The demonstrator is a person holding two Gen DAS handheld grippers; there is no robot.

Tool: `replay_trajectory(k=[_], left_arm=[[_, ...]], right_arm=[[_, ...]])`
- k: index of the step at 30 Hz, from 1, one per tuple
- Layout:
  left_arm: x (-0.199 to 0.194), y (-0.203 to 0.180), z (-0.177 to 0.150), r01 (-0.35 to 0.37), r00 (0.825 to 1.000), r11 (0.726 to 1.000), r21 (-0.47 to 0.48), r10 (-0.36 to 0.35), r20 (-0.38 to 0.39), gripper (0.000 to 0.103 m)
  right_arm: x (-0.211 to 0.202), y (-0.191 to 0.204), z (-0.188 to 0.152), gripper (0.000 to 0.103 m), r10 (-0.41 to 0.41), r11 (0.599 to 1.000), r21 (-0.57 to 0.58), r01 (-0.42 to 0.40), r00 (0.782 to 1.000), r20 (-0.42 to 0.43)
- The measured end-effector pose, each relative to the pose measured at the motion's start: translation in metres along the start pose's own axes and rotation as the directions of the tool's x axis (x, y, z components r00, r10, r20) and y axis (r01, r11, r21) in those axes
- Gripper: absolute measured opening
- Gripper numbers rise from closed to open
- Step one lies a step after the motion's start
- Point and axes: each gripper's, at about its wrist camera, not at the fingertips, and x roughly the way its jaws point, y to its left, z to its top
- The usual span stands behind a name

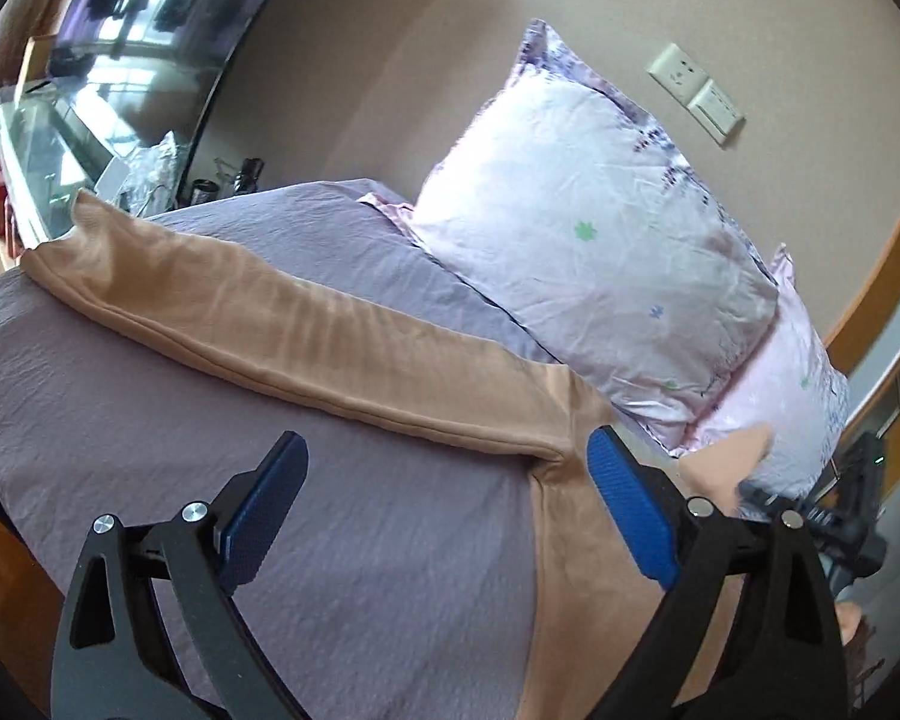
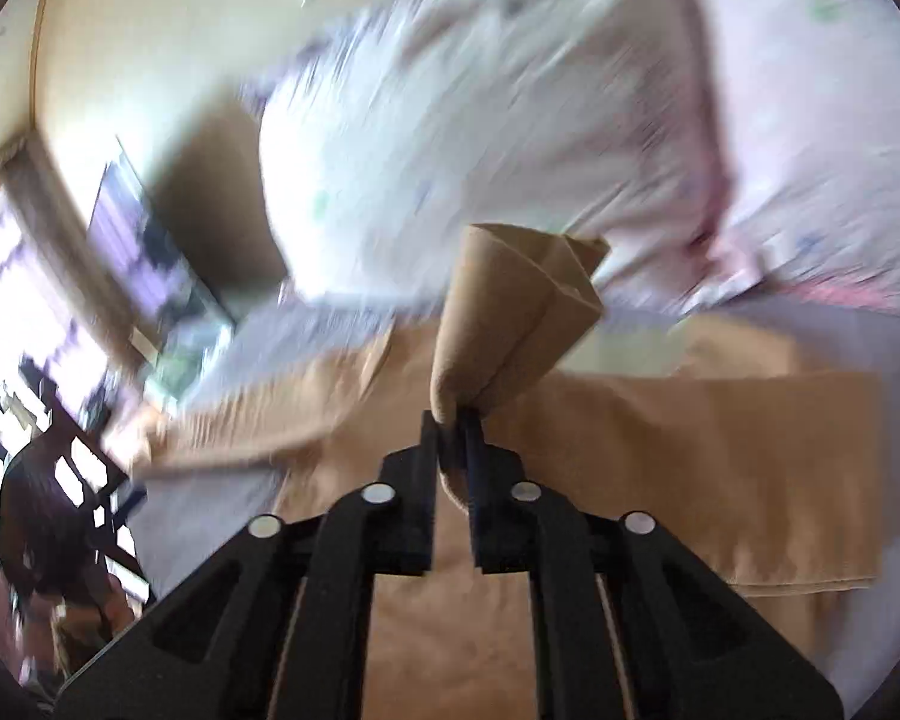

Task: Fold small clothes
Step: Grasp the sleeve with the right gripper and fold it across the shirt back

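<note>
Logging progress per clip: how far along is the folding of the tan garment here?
Early. Done: the tan garment lies spread on the purple bedsheet, one leg stretched out. In hand: the right gripper is shut on a lifted end of it; the left gripper is open. Left: no completed fold is visible.

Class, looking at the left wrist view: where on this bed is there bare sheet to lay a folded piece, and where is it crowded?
Bare purple sheet lies in front of the open left tool, bordered behind by the tan stocking leg. A narrower bare strip runs beyond that leg, bordered by the floral pillows. The pillow side is crowded, where the right tool pinches tan fabric.
</note>
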Motion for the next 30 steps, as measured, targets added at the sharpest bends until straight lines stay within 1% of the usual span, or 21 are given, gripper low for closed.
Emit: replay_trajectory(k=[1,2,4,7,8,9,10,11,12,13,15,17,19,21,22,24,26,27,28,29,30], left_arm=[[0.000,0.008,0.004,-0.007,1.000,1.000,-0.022,0.007,-0.007,0.096],[0.000,0.015,0.007,-0.016,1.000,0.999,-0.041,0.016,-0.011,0.096],[0.000,0.033,0.017,-0.031,0.999,0.995,-0.093,0.029,-0.017,0.096],[0.004,0.053,0.030,-0.041,0.999,0.987,-0.154,0.037,-0.024,0.096],[0.007,0.056,0.032,-0.044,0.999,0.985,-0.169,0.039,-0.030,0.096],[0.011,0.062,0.036,-0.048,0.998,0.981,-0.190,0.042,-0.037,0.095],[0.016,0.068,0.040,-0.055,0.998,0.975,-0.215,0.046,-0.049,0.093],[0.022,0.073,0.043,-0.066,0.996,0.968,-0.243,0.052,-0.066,0.090],[0.025,0.079,0.043,-0.073,0.995,0.959,-0.274,0.053,-0.079,0.086],[0.028,0.087,0.044,-0.083,0.994,0.946,-0.313,0.056,-0.094,0.085],[0.032,0.099,0.044,-0.109,0.991,0.923,-0.370,0.072,-0.115,0.085],[0.032,0.106,0.046,-0.127,0.990,0.907,-0.401,0.088,-0.114,0.081],[0.031,0.110,0.048,-0.133,0.989,0.888,-0.441,0.088,-0.121,0.079],[0.031,0.114,0.052,-0.157,0.986,0.868,-0.471,0.108,-0.131,0.073],[0.032,0.116,0.055,-0.171,0.983,0.861,-0.479,0.118,-0.138,0.072],[0.036,0.117,0.061,-0.192,0.978,0.859,-0.475,0.129,-0.162,0.071],[0.039,0.116,0.066,-0.237,0.966,0.852,-0.467,0.156,-0.207,0.065],[0.040,0.117,0.067,-0.271,0.957,0.845,-0.461,0.182,-0.227,0.049],[0.041,0.120,0.068,-0.306,0.946,0.837,-0.455,0.212,-0.245,0.037],[0.043,0.124,0.068,-0.336,0.935,0.827,-0.451,0.235,-0.265,0.013],[0.045,0.129,0.069,-0.342,0.932,0.823,-0.454,0.236,-0.275,0.006]], right_arm=[[0.023,0.012,-0.005,0.025,-0.011,1.000,-0.019,0.010,0.997,-0.080],[0.033,0.023,-0.009,0.027,-0.014,0.999,-0.036,0.011,0.996,-0.088],[0.037,0.032,-0.007,0.040,0.009,1.000,-0.023,-0.010,0.999,-0.038],[0.042,0.019,0.020,0.041,0.063,0.997,0.045,-0.063,0.998,0.011],[0.049,0.017,0.025,0.041,0.083,0.995,0.059,-0.083,0.997,0.000],[0.063,0.017,0.025,0.042,0.103,0.993,0.067,-0.099,0.993,-0.059],[0.080,0.018,0.025,0.044,0.126,0.990,0.079,-0.116,0.984,-0.128],[0.080,0.019,0.017,0.044,0.136,0.988,0.084,-0.128,0.985,-0.108],[0.077,0.022,0.015,0.053,0.132,0.990,0.070,-0.126,0.987,-0.093],[0.078,0.021,0.015,0.057,0.153,0.986,0.076,-0.145,0.982,-0.112],[0.063,0.016,0.007,0.058,0.190,0.976,0.122,-0.179,0.978,-0.084],[0.045,0.011,0.000,0.060,0.208,0.970,0.139,-0.200,0.977,-0.040],[0.029,0.005,-0.007,0.066,0.225,0.963,0.156,-0.221,0.974,-0.008],[0.011,-0.001,-0.015,0.069,0.237,0.956,0.169,-0.238,0.971,0.025],[0.001,-0.005,-0.020,0.070,0.244,0.953,0.175,-0.248,0.969,0.043],[-0.015,-0.012,-0.024,0.072,0.251,0.949,0.180,-0.260,0.965,0.073],[-0.038,-0.021,-0.034,0.076,0.254,0.945,0.182,-0.273,0.960,0.118],[-0.045,-0.022,-0.035,0.078,0.254,0.944,0.182,-0.276,0.958,0.136],[-0.053,-0.027,-0.039,0.080,0.252,0.943,0.183,-0.279,0.955,0.157],[-0.064,-0.033,-0.043,0.080,0.248,0.943,0.182,-0.280,0.952,0.182],[-0.073,-0.038,-0.046,0.082,0.241,0.944,0.180,-0.278,0.949,0.203]])
